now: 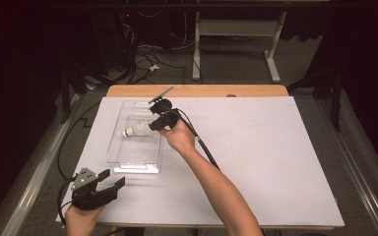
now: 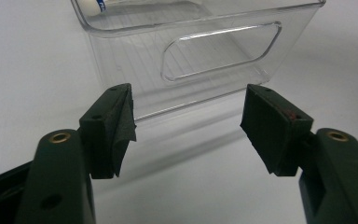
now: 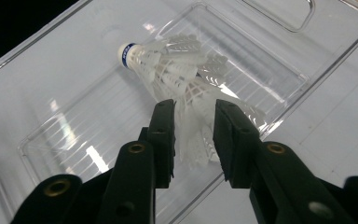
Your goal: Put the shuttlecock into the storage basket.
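Black claw (image 3: 193,140) straddles feathery shuttlecock (image 3: 177,70) (white) — clear bin (image 3: 51,140).

White shuttlecock (image 3: 177,70) with blue-banded cork lies in clear plastic tray (image 1: 128,162).

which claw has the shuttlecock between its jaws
The right claw, over the clear bin: feathers of the shuttlecock lie between its jaws. The left claw is empty.

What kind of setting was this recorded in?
Probably a lab or workshop: a table under a white sheet, loose cables on the dark floor, and a metal desk frame behind.
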`<action>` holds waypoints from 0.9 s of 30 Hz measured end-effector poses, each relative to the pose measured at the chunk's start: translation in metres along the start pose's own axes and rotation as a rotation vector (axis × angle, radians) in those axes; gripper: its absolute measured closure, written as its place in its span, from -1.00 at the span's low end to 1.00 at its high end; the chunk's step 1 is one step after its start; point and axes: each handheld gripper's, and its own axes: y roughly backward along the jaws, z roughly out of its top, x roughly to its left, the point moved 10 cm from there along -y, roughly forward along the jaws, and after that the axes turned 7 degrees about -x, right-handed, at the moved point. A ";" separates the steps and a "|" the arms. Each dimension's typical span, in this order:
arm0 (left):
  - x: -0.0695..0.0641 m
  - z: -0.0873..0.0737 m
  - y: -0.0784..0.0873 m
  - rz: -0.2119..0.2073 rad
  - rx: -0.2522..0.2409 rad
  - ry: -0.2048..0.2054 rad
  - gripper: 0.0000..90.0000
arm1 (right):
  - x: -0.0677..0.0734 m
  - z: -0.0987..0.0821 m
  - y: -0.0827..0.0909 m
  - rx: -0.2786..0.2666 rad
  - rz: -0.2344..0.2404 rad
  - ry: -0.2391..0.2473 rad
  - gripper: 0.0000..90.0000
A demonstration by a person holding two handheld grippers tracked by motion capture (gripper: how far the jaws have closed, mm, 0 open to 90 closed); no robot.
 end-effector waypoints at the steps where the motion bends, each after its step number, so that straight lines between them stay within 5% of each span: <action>1: 0.000 0.000 0.000 0.000 0.000 0.000 -0.22 | 0.001 0.001 0.001 -0.005 0.004 0.009 0.52; 27: 0.002 -0.001 0.001 0.005 0.002 0.006 -0.22 | -0.013 -0.009 0.032 -0.080 -0.015 0.033 0.42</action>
